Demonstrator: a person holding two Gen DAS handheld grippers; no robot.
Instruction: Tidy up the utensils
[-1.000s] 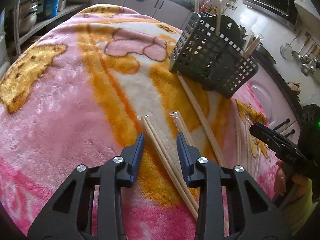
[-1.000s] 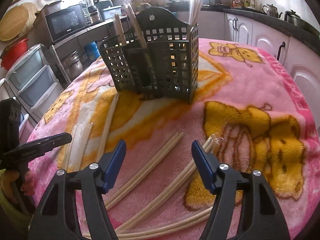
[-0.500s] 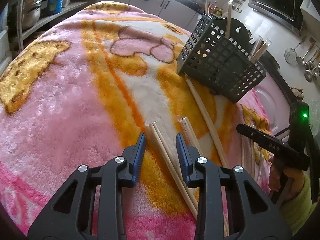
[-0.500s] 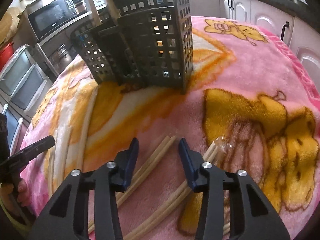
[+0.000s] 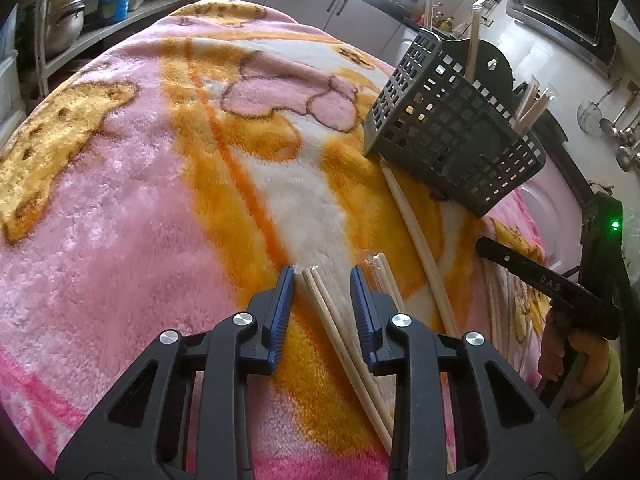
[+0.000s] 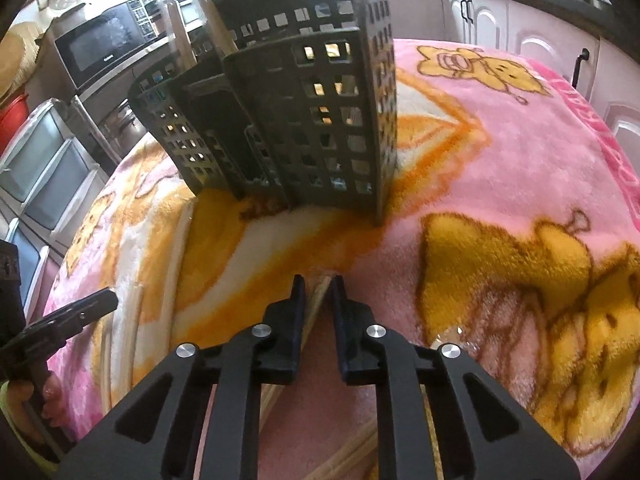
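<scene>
Pale wooden chopsticks lie on a pink and orange blanket (image 5: 120, 200) in front of a dark grid utensil holder (image 5: 452, 136) (image 6: 312, 120), which has a few chopsticks (image 5: 474, 48) standing in it. My left gripper (image 5: 322, 276) straddles one chopstick pair (image 5: 340, 336) near its far end. Its jaws are closing, with a gap still on each side of the pair. My right gripper (image 6: 319, 285) is closing on another chopstick pair (image 6: 310, 320), and its pads sit against the sticks. Each gripper shows at the edge of the other's view.
A wrapped pair (image 5: 384, 276) and a long single chopstick (image 5: 420, 232) lie right of the left gripper. More chopsticks (image 6: 348, 456) lie under the right gripper. A microwave (image 6: 104, 44), drawers (image 6: 36, 168), pots (image 5: 64, 20) and cabinets (image 6: 480, 16) ring the table.
The right gripper has moved forward toward the holder and its jaws have narrowed from wide apart onto a chopstick pair. The left jaws have drawn in slightly around their pair.
</scene>
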